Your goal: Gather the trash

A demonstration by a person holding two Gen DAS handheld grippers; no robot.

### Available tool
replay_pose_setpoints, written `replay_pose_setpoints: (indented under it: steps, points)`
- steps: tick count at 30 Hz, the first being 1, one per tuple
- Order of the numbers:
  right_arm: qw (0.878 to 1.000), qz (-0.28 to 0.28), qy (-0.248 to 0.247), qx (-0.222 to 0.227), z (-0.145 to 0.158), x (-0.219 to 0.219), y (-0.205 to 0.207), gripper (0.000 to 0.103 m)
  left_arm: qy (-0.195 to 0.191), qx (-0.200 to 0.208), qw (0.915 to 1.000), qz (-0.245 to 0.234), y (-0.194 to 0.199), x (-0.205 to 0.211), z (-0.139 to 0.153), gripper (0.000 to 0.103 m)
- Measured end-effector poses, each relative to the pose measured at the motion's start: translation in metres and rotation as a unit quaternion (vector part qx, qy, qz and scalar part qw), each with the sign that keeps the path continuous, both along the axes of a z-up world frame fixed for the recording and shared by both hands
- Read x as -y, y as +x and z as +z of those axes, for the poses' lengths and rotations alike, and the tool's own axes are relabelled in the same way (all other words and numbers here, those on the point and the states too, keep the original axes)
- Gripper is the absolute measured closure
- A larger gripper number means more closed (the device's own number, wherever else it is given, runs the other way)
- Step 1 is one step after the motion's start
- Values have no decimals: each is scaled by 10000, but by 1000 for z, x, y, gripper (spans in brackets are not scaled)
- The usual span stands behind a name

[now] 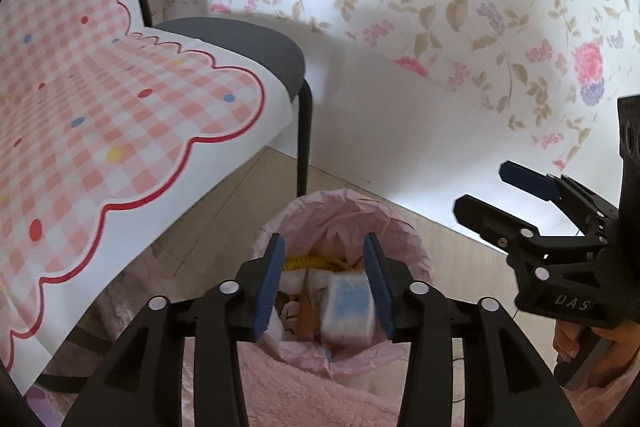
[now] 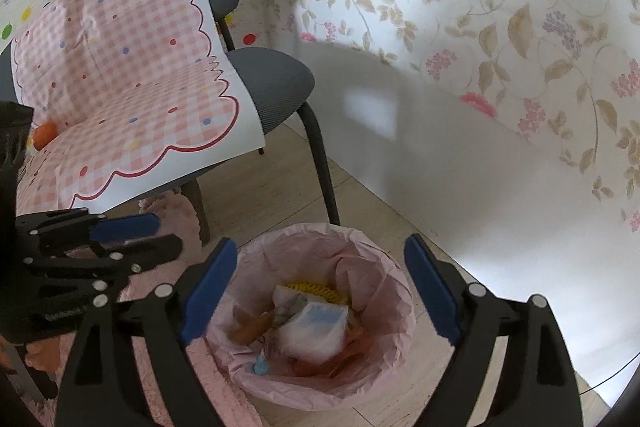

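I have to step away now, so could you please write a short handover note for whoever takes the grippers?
Left gripper: open above the bin, nothing pressed between its pads.
Right gripper: open wide, empty, over the same bin.
Pink-lined trash bin: on the floor by the grey chair; the white and blue packet lies inside on other trash.
Done: that packet is binned.
Left: an orange item on the checked cloth may need collecting.
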State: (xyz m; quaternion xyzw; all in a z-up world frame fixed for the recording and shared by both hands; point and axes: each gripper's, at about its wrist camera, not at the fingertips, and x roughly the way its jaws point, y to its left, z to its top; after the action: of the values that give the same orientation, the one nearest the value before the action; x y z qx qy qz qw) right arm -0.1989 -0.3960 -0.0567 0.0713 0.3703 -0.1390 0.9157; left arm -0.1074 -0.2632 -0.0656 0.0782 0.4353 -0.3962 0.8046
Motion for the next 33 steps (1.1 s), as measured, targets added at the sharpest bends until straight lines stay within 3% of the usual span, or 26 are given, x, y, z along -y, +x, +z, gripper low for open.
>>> replay_pose_setpoints:
  steps: [2,4,8,12,18,25,31,33]
  points:
    - [10000,-24,35,-7,1,1,-1,19,4,40,10000,70,-1,-4,3,52]
    - [10000,-37,80,-14,3,1,-4,15,-1,120,9998,130,-5,-10,10,35]
    - [9999,-4,69,95,18,-5,-9,6,66,481,9983,314,-14,-24,29,15]
    - [9996,138,41,228,37,-18,-9,6,148,706,9956,596,-18,-43,52,12]
    - [9978,503,73,425,63,-43,-6,6,573,1218,9842,1147,-24,-72,75,9]
    - [9929,1059,-295,454,88,-89,2,6,605,959,9789,1703,-26,-117,84,7]
    - [9870,1486,-290,548,106,-122,19,6,903,1226,9494,2745,-24,-175,104,7]
    - [9844,1652,-284,537,109,-132,26,6,933,1192,9437,2940,-23,-192,107,7]
